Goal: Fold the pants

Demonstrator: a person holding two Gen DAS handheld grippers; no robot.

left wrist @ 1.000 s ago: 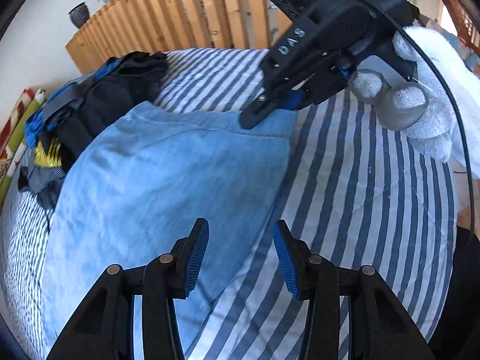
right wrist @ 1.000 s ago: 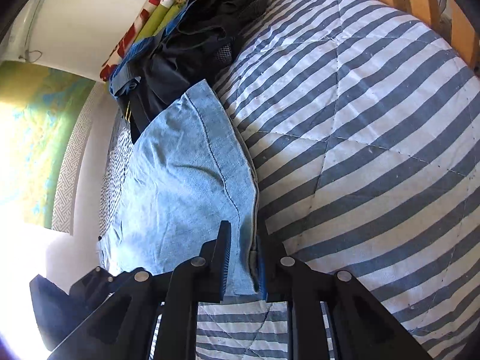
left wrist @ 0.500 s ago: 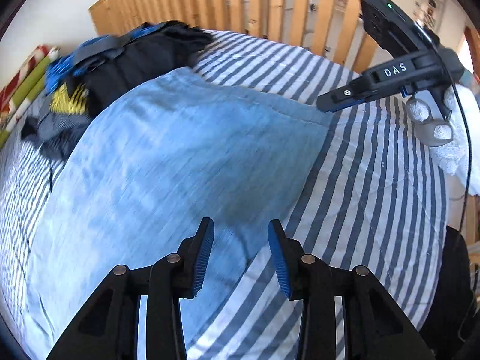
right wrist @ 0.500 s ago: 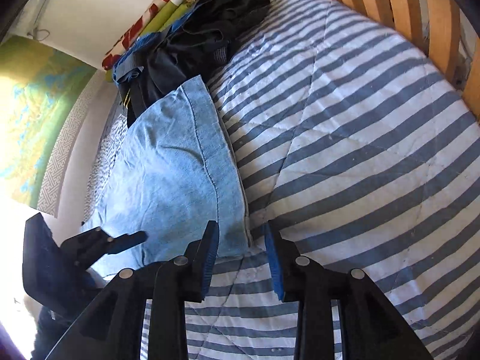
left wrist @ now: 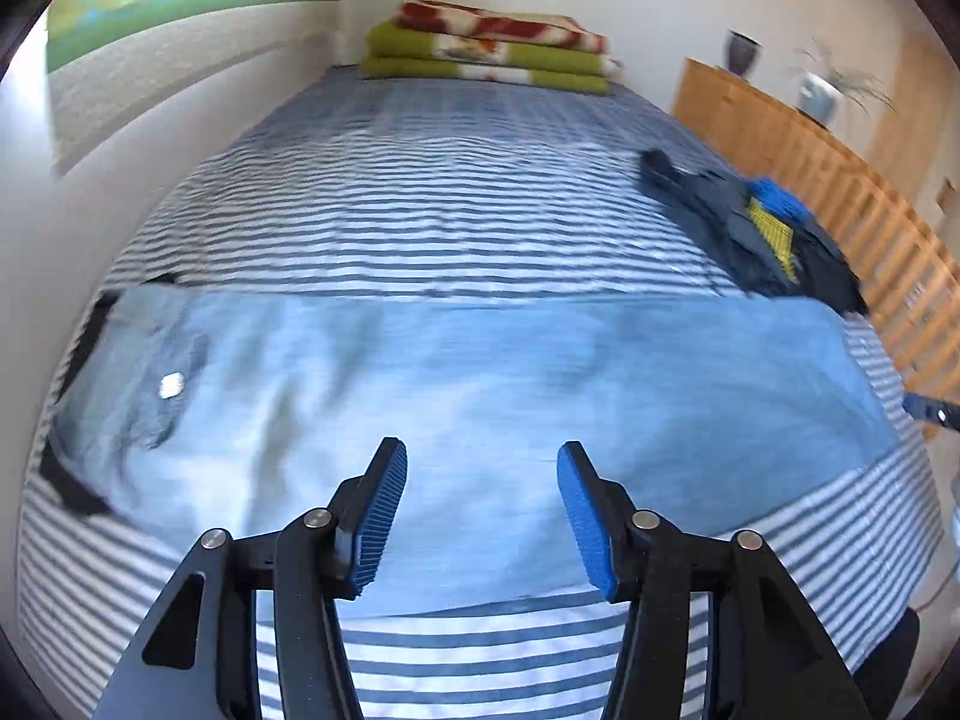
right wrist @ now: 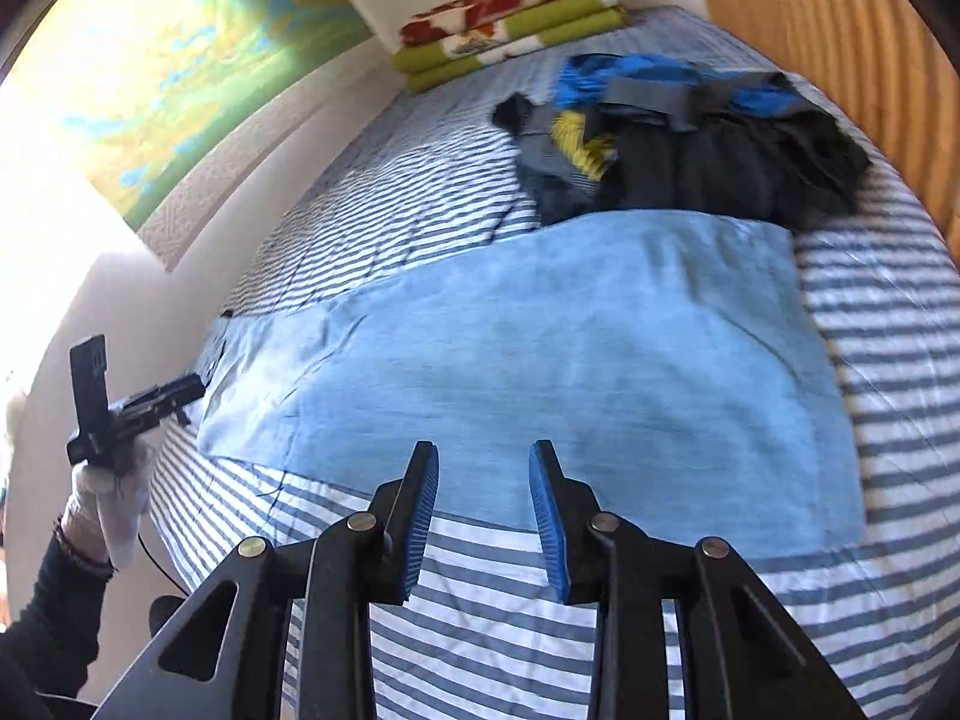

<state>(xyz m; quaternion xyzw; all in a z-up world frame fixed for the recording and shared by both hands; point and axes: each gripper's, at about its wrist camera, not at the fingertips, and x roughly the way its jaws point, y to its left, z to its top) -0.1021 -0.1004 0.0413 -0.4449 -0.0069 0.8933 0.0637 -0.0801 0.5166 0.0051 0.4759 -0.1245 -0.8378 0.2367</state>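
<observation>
Light-blue pants [left wrist: 480,372] lie flat on the striped bed [left wrist: 456,204] — left gripper [left wrist: 480,510] opening, right gripper [right wrist: 483,510] parted, both empty.

Striped bed [left wrist: 456,192] — jeans [left wrist: 480,372], dark clothes pile [right wrist: 708,150], folded blankets [left wrist: 486,45].

No legible text, label, brand, number or sign can be made out in either wrist view, and the small pale tag [left wrist: 173,386] on the light blue denim pants [left wrist: 480,384] is too blurred to be read.
</observation>
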